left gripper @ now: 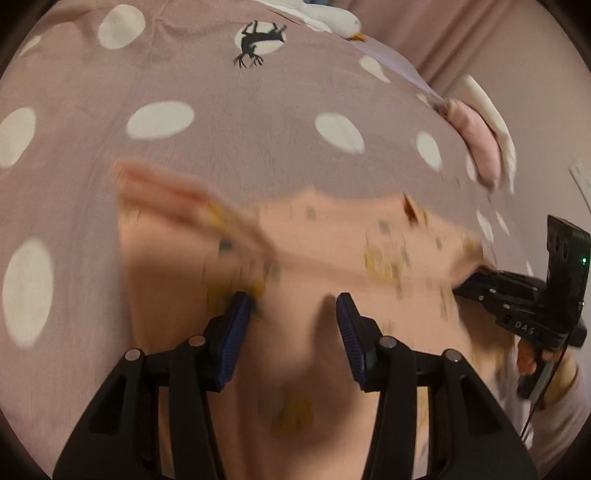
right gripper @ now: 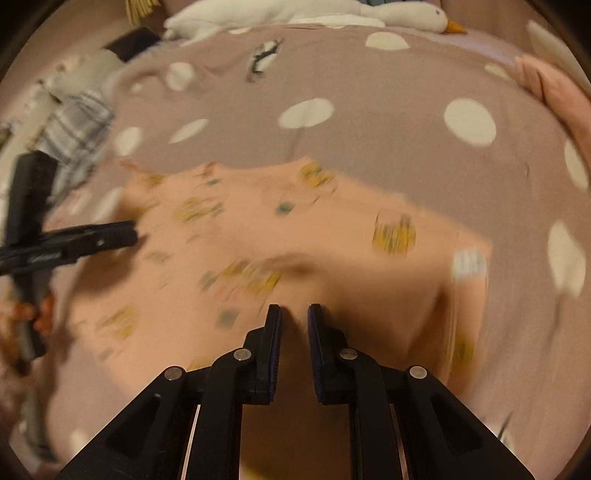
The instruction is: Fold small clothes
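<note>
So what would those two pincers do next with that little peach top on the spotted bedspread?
Probably lay the lifted part down and smooth it before folding further. The peach garment lies rumpled on the spotted bedspread, its sleeve flopped across it. The right gripper is nearly shut with cloth between its tips, though blur hides whether it pinches; the left gripper stands half open over the fabric.

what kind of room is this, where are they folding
Most likely a bedroom: the peach garment lies on a bed with a dusty-pink spotted cover, a white goose soft toy sits at its far edge, and a pink curtain hangs beyond.
</note>
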`<state>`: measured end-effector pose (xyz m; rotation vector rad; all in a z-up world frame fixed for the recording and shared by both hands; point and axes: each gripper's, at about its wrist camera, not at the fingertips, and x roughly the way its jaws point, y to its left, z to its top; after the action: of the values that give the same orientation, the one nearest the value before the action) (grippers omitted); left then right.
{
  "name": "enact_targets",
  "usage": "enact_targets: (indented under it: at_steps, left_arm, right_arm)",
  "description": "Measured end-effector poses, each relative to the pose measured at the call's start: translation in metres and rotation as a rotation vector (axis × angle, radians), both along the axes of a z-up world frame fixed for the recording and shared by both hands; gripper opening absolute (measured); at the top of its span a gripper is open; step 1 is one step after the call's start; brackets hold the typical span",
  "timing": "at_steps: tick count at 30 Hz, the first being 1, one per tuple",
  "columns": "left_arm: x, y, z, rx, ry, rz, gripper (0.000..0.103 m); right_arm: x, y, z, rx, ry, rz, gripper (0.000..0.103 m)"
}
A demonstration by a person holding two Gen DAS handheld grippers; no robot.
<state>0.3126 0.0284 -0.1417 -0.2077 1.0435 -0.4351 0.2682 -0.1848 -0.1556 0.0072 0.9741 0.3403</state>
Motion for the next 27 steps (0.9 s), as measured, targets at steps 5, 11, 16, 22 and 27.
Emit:
enact_targets:
  at_steps: [5,11,16,22,27]
  left_arm:
    - [0.046,0.006,0.035,-0.145,-0.023,0.145,0.048]
    - [0.005,0.023,0.056,-0.2,-0.065,0.071,0.049]
    - [-0.061,0.036,0.038,-0.181,-0.052,0.005,0.049]
    - [-0.122,0.053,0.013,-0.128,-0.05,0.056,0.049]
    - [-0.143,0.064,0.002,-0.1,-0.045,0.112,0.049]
  right_arm:
    - [0.048,-0.029,0.045,0.077,-0.133,-0.221,0.015]
    - [0.005,-0.07,0.059,0.19,-0.16,-0.233,0.015]
    - [-0.052,-0.098,0.044,0.255,-0.126,-0.235,0.015]
    - [-0.112,-0.098,0.023,0.241,-0.097,-0.207,0.015]
    - [-0.127,-0.08,0.015,0.179,-0.112,-0.183,0.015]
